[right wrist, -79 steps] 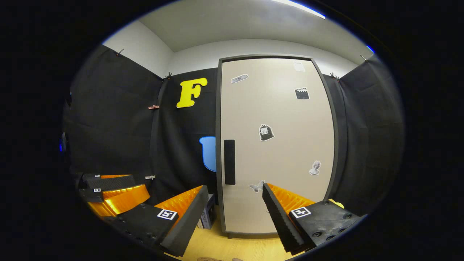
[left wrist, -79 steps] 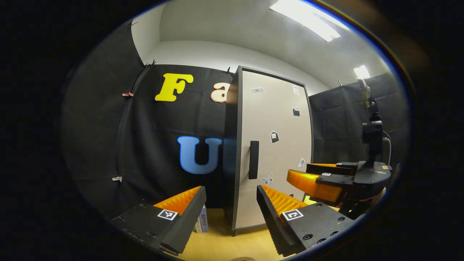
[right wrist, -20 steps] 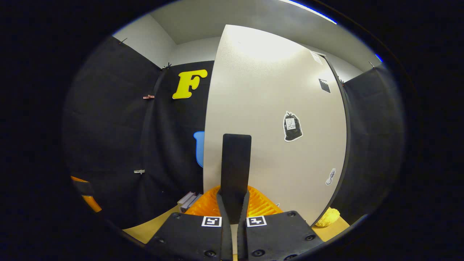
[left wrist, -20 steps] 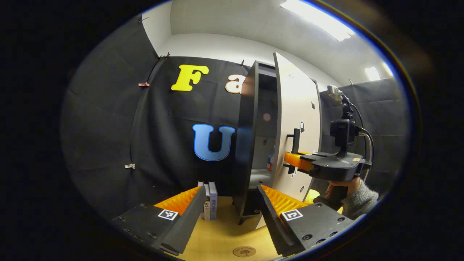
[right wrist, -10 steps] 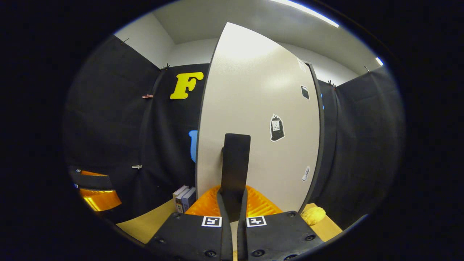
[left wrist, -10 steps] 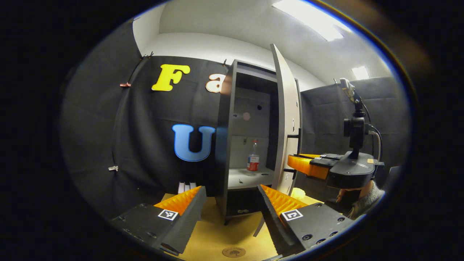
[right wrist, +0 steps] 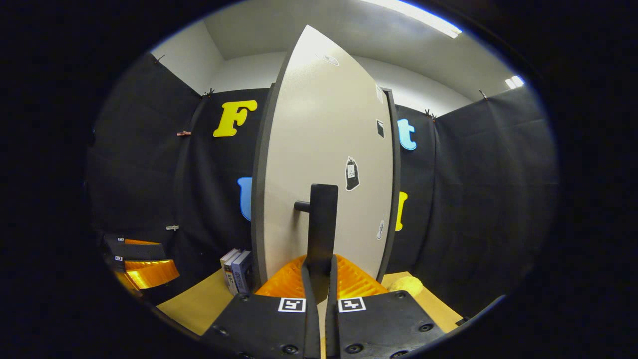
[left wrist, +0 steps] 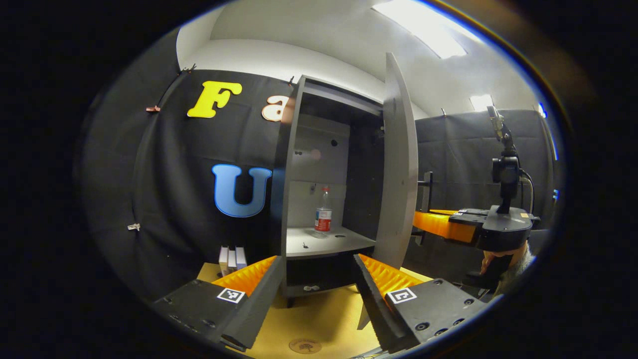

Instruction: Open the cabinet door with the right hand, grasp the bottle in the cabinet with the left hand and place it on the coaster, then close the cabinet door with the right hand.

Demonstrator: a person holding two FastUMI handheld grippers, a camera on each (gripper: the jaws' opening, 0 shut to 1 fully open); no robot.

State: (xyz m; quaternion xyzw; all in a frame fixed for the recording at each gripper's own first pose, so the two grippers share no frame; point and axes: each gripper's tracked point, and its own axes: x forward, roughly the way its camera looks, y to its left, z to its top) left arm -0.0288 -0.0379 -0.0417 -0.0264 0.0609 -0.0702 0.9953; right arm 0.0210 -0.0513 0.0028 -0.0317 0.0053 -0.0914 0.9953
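Cabinet [left wrist: 294, 164]: tall, dark-framed, standing on the wooden table [left wrist: 329, 319]. The left gripper view looks into its open interior; the right gripper view gives me its outer face instead.

Cabinet door [right wrist: 324, 159]: pale panel swung wide on its hinge, seen edge-on in the left gripper view [left wrist: 398, 164] and broadside, stickers showing, in the right gripper view.

Right gripper [right wrist: 319, 279]: my two fingers are pressed together on the door's dark vertical handle [right wrist: 321, 224]. From the left gripper view I see this gripper [left wrist: 423, 222] from the side, reaching to the handle behind the door edge, with a hand [left wrist: 493, 259] below it.

Left gripper [left wrist: 319, 284]: my fingers stand wide apart, holding nothing, low over the table and aimed at the cabinet opening. In the right gripper view it sits at far left [right wrist: 144, 264].

Books [left wrist: 232, 259]: a few upright, just left of the cabinet's foot; seen in both views.

Bottle [left wrist: 323, 212]: clear, red label, upright on the inner shelf [left wrist: 324, 242] toward the back.

Yellow object [right wrist: 406, 284]: on the table right of the door; what it is I cannot tell.

Coaster [left wrist: 305, 345]: round, flat on the table between my left fingers, near the bottom edge.
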